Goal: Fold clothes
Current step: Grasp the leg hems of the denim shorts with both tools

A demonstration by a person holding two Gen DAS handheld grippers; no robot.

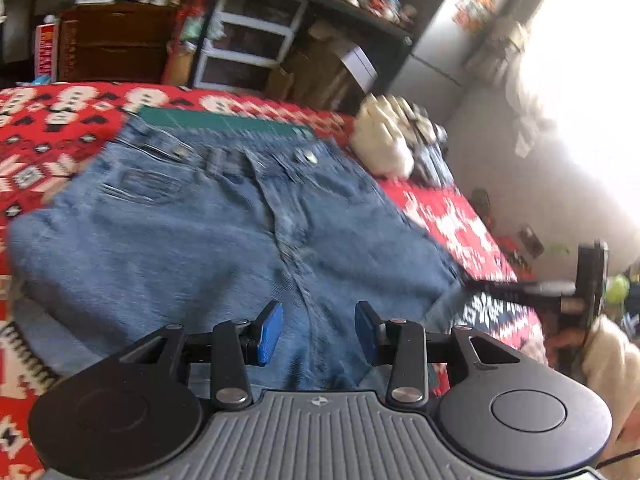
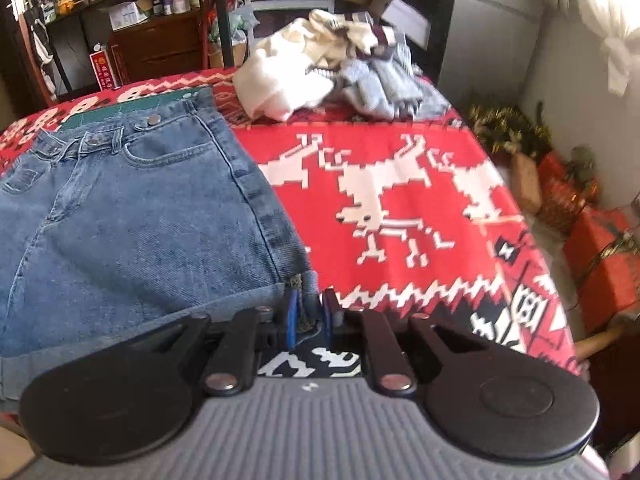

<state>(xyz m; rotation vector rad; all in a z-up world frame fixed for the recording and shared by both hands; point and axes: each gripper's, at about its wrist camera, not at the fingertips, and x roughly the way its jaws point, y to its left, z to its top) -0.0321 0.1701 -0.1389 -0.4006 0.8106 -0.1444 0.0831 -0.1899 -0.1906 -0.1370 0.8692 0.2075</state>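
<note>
A pair of blue denim shorts [image 1: 208,232] lies flat on a red patterned blanket [image 1: 452,220], waistband away from me. My left gripper [image 1: 319,332] hovers open above the crotch seam near the hem, blue pads apart with nothing between them. In the right wrist view the same denim shorts [image 2: 132,216] fill the left half. My right gripper [image 2: 308,316] is shut on the cuffed hem corner of the right leg, and the fabric stands up between the blue pads.
A heap of white and grey clothes [image 2: 328,76] sits at the blanket's [image 2: 400,200] far side. A green cutting mat [image 1: 224,122] lies under the waistband. Shelves, drawers and boxes [image 1: 248,36] stand behind. Red wrapped boxes [image 2: 600,256] sit on the floor at right.
</note>
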